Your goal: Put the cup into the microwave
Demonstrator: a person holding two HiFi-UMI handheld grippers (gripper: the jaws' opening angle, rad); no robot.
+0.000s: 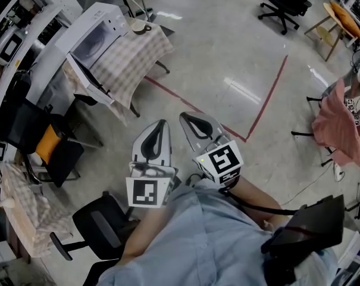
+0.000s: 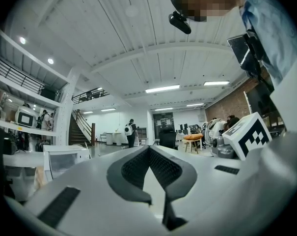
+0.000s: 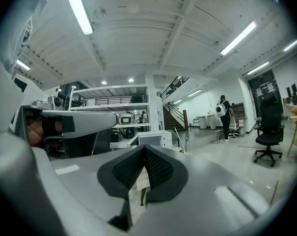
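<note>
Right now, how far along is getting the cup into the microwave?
Nothing done yet: the cup sits on the table beside the microwave. In hand: nothing; left gripper and right gripper are shut, empty, far off. Left: approach, grasp, load.

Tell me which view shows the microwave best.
The head view: the microwave shows whole from above, on the checked-cloth table beside the cup. The left gripper view shows it small at the left; the right gripper view shows it small, just over the jaws.
</note>
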